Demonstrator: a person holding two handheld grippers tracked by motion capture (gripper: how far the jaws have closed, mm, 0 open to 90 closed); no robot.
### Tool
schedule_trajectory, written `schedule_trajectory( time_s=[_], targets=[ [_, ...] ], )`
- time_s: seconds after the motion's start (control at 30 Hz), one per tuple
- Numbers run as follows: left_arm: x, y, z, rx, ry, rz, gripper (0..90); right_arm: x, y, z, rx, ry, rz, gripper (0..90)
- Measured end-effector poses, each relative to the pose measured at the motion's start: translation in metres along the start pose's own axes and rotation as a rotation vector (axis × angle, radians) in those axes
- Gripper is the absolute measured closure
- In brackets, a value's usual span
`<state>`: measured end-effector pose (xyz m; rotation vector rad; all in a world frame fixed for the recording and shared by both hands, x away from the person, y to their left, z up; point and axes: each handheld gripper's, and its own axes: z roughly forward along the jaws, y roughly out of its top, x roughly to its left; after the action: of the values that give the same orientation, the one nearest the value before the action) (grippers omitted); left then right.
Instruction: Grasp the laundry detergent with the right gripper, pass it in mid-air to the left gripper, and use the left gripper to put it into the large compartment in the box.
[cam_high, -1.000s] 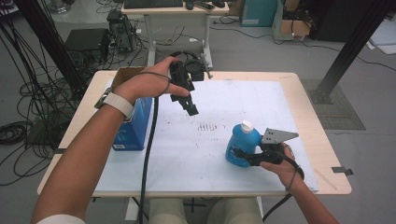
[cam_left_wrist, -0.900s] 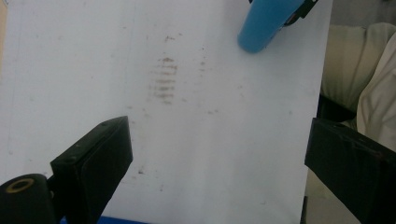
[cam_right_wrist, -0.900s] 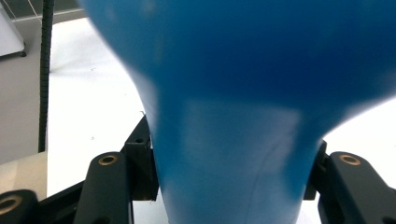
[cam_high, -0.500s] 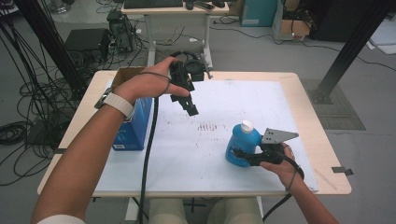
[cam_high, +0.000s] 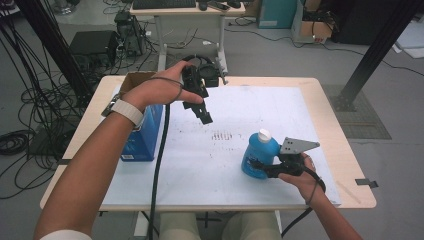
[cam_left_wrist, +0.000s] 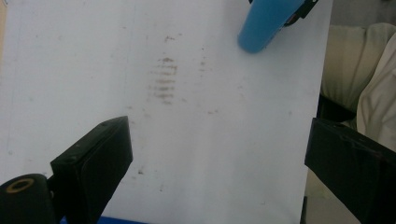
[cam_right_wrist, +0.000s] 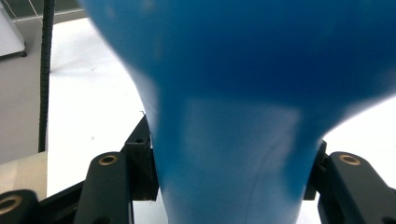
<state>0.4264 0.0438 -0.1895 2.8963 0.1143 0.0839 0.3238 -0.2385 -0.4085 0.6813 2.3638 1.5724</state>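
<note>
Nothing has shifted since a second ago: both hands and the bottle sit where they were. My right gripper (cam_high: 261, 166) stays clamped on the one blue bottle (cam_high: 260, 156), its jaws pressing either side of the narrow waist in the right gripper view, where the blue bottle (cam_right_wrist: 233, 116) looms close. The bottle stands upright with a white cap (cam_high: 264, 135) on the white sheet (cam_high: 250, 107) covering the bench (cam_high: 345, 165), toward the near right. My left gripper (cam_high: 203, 114) hangs above the sheet farther back, jaws spread wide with nothing between them; below it I see one patch of dark smudges (cam_left_wrist: 164, 84). One blue box (cam_high: 142, 135) stands at the left, its small print too blurred for me to read, and one brown carton (cam_high: 134, 80) sits behind it
</note>
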Motion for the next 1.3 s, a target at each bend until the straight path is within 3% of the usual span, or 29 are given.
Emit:
schedule_trajectory(
  time_s=[0.17,0.27,1.0,1.3],
  targets=[
    [-0.0006,-0.0007,0.0025,-0.028,-0.005,-0.010,7.8,0.0006,0.0000,-0.0004,0.005,-0.001,0.006,42.2],
    [-0.0003,0.0002,-0.0001,-0.002,0.002,0.000,7.8,0.0006,-0.0001,-0.0004,0.004,-0.002,0.006,42.2],
    [-0.0004,-0.0003,-0.0004,0.005,0.003,-0.001,7.8,0.0017,-0.0004,-0.0014,0.012,-0.004,0.023,42.3],
    [-0.0031,-0.0008,-0.0023,0.017,0.007,-0.001,7.8,0.0001,0.0006,-0.0006,0.006,0.001,0.001,42.6]
  ],
)
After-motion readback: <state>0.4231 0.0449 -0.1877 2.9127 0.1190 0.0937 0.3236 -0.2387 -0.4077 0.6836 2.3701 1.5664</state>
